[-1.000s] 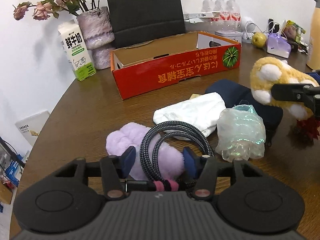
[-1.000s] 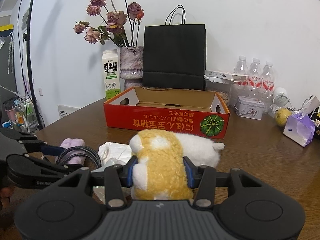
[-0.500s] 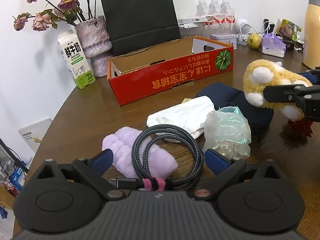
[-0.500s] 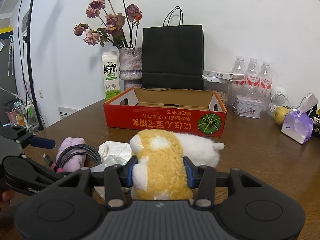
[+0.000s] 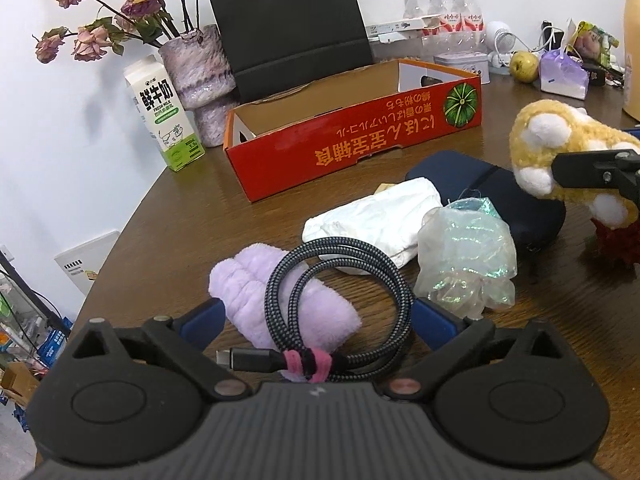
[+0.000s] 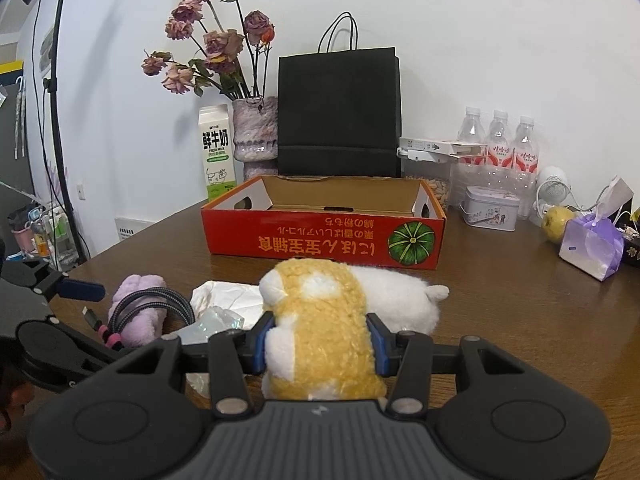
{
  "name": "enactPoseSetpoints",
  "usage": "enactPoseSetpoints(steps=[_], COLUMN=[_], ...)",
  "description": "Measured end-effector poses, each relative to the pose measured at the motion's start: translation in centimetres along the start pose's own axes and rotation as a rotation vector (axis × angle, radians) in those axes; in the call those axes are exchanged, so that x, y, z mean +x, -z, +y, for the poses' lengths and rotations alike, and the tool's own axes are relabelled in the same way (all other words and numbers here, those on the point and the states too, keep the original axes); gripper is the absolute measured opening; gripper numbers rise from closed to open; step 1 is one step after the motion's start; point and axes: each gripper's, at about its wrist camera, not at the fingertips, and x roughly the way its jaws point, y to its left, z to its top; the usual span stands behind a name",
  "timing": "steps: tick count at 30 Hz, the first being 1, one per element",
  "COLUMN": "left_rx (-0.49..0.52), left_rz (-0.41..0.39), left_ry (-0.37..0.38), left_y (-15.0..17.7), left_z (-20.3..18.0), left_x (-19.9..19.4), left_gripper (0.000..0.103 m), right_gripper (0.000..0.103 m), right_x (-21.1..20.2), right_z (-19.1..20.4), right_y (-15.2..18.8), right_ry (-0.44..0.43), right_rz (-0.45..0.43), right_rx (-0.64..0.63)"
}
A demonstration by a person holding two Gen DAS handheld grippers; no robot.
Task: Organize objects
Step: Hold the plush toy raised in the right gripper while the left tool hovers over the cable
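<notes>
My left gripper (image 5: pixel 316 316) stands wide open. A coiled black braided cable (image 5: pixel 256 359) with a pink tie lies on a fluffy purple item (image 5: pixel 244 280) between its fingers, and the pads stay clear of both. To the right, my right gripper (image 6: pixel 320 344) is shut on a yellow and white plush toy (image 6: pixel 320 308) and holds it above the table. In the left wrist view the plush toy (image 5: pixel 548 136) hangs at the right edge. An open red cardboard box (image 6: pixel 320 240) sits behind it, and nothing shows inside.
A white packet (image 5: pixel 380 216), an iridescent plastic bag (image 5: pixel 468 252), a dark blue pouch (image 5: pixel 460 168) and a red spiky thing (image 5: pixel 616 240) lie mid-table. Milk carton (image 5: pixel 164 116), flower vase (image 5: pixel 200 72), black paper bag (image 5: pixel 288 28), bottles, tin, apple (image 5: pixel 524 66) line the back. The table's edge curves near left.
My left gripper's jaws have opened wide, letting go of the cable and the purple item, which stay on the table. The right gripper still holds the plush toy in place.
</notes>
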Motion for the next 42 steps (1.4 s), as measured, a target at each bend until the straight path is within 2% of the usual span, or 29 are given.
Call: enactPoseSetpoints(steps=[42], left_rx=[-0.024], left_rz=[0.02], left_ry=[-0.01], left_y=[1.3], left_z=[1.0], left_x=[0.3], left_gripper=[0.102], right_gripper=[0.046], right_x=[0.5], right_z=[0.6], right_y=[0.6], right_ry=[-0.002], right_rz=[0.01], right_rx=[-0.009])
